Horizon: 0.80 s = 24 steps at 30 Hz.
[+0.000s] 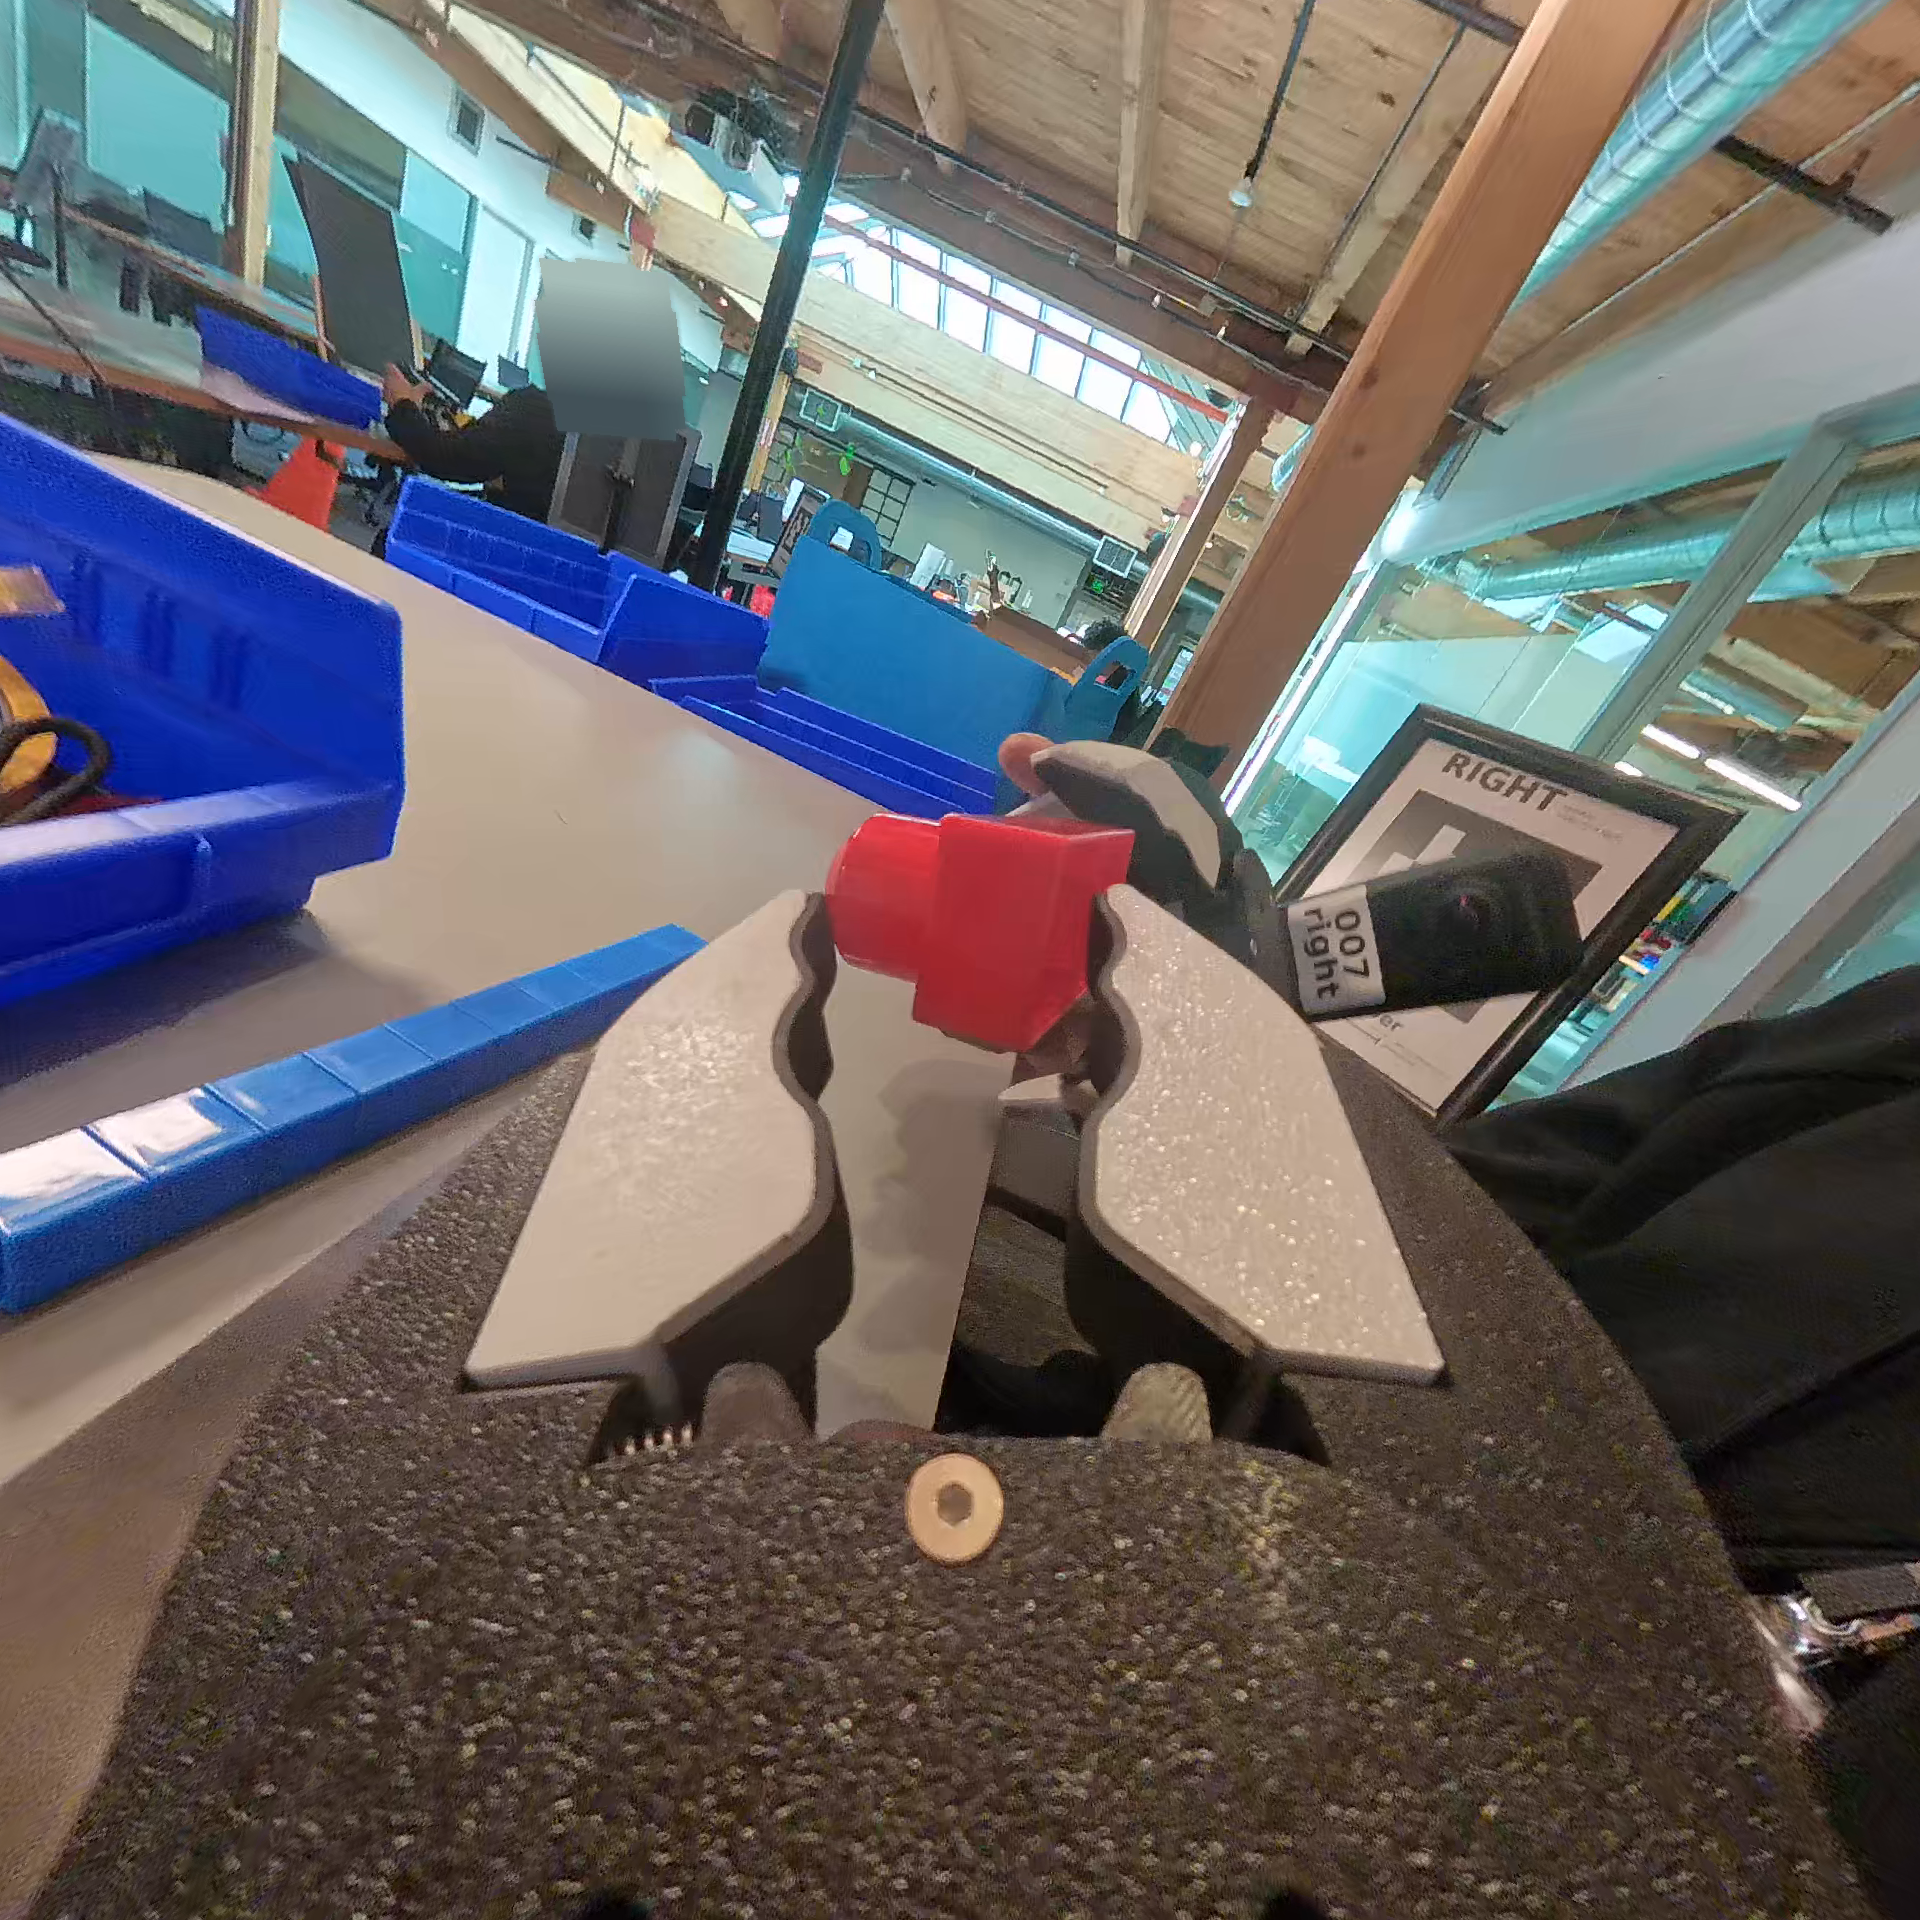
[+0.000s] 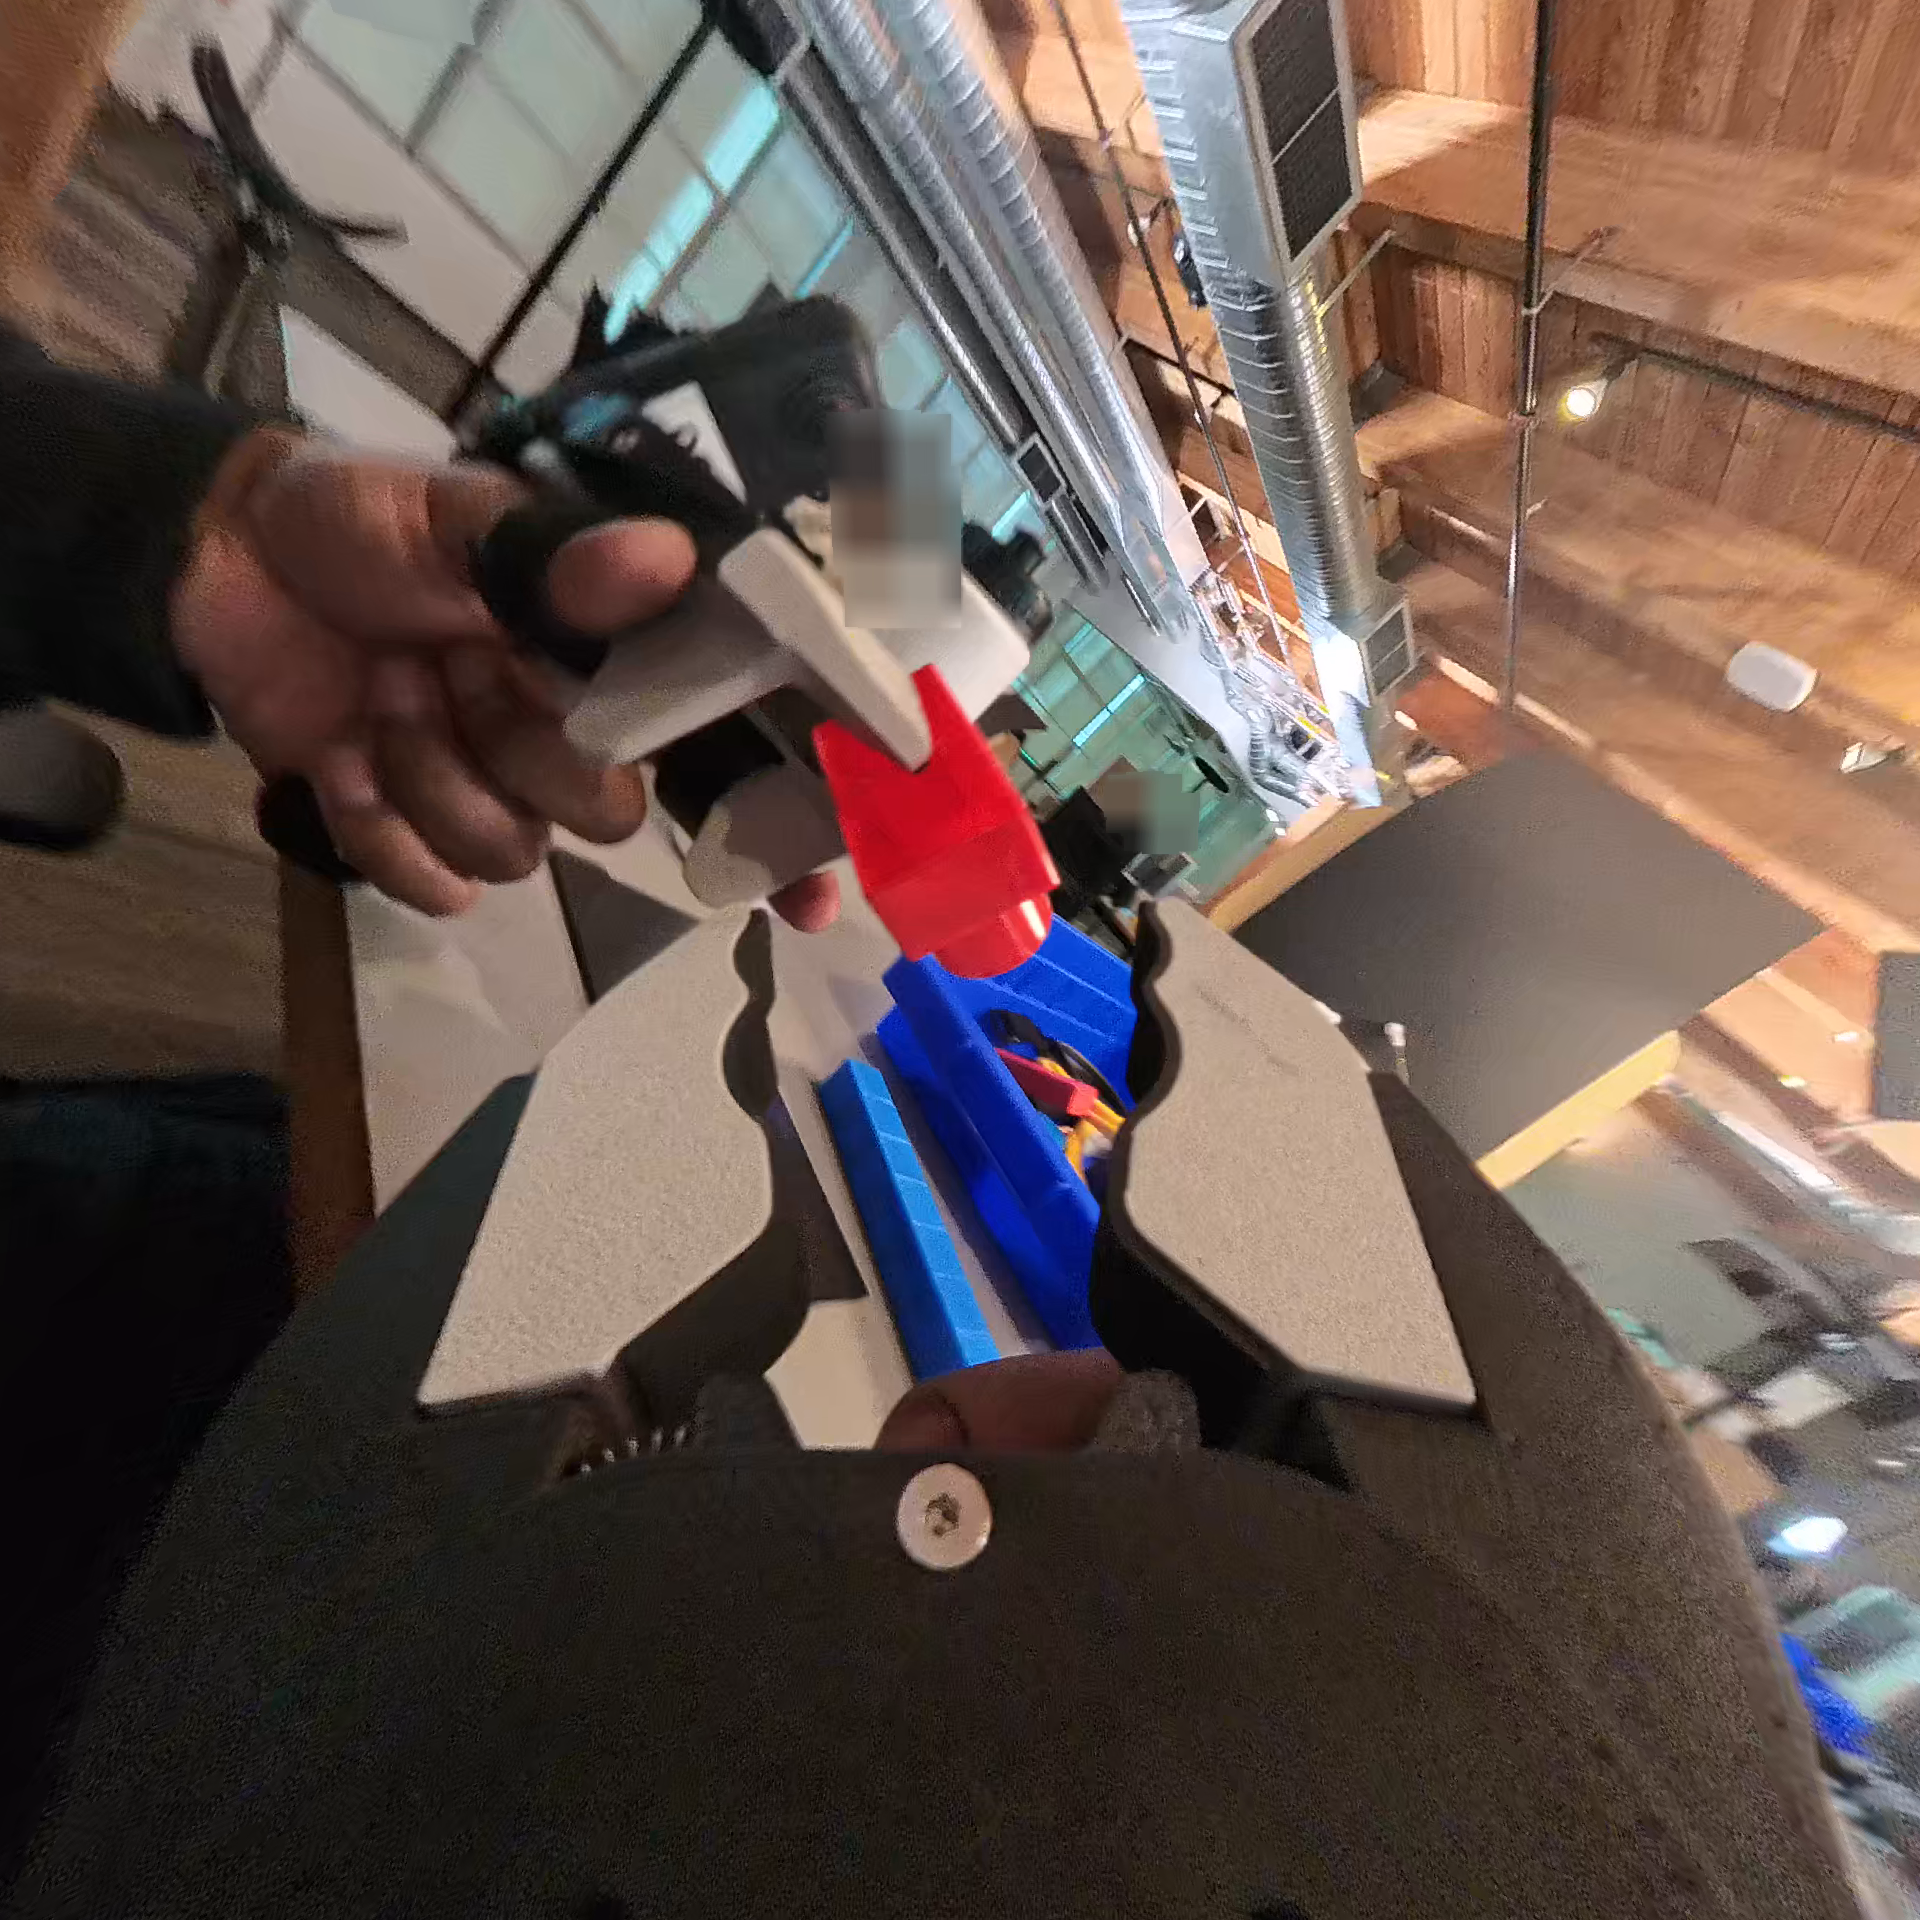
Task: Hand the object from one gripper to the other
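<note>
The red plastic object (image 1: 977,914) has a blocky body and a round stub end. My left gripper (image 1: 961,935) is shut on it, one grey fingertip on each side, above the grey table (image 1: 571,748). In the right wrist view the left gripper (image 2: 842,800), held by a hand (image 2: 395,675), clamps the object (image 2: 935,831) by its block end. My right gripper (image 2: 951,930) is open, its tips on either side of the stub end and not closed on it. In the left wrist view the right gripper (image 1: 1143,831) sits just behind the object.
A blue bin (image 1: 208,727) with cables stands at the left. A long blue strip (image 1: 343,1070) lies in front of it. More blue bins (image 1: 675,623) line the table's far edge. A framed sign (image 1: 1507,883) stands at the right, beside a dark sleeve (image 1: 1714,1195). Less than 4 cm separates the two grippers' tips.
</note>
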Each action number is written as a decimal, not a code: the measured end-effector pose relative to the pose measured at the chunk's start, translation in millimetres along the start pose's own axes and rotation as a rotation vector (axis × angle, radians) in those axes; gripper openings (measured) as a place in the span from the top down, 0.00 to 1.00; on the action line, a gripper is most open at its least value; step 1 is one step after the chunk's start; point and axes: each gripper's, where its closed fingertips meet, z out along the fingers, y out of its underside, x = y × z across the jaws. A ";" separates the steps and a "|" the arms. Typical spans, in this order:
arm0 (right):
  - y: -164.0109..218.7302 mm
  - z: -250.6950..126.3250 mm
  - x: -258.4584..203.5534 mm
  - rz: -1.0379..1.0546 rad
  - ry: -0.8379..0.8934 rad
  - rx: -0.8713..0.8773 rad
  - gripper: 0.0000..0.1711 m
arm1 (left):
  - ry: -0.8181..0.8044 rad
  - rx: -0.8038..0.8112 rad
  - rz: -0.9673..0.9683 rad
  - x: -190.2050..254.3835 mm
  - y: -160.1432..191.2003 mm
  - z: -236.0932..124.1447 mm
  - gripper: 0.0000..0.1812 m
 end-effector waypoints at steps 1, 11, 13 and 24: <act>3.5 1.9 -2.6 -0.047 0.008 -0.025 0.59 | -0.001 -0.006 -0.024 -1.3 1.2 0.7 0.74; 12.4 4.5 -5.2 -0.020 -0.006 -0.068 0.78 | 0.027 -0.055 0.078 4.8 9.1 5.7 0.65; 9.8 1.9 -3.5 0.097 -0.047 -0.044 0.78 | 0.032 -0.030 0.175 7.3 4.6 1.5 0.60; 4.2 -6.4 -12.8 0.499 -0.287 -0.013 0.78 | 0.117 0.045 0.494 26.9 3.9 -9.5 0.64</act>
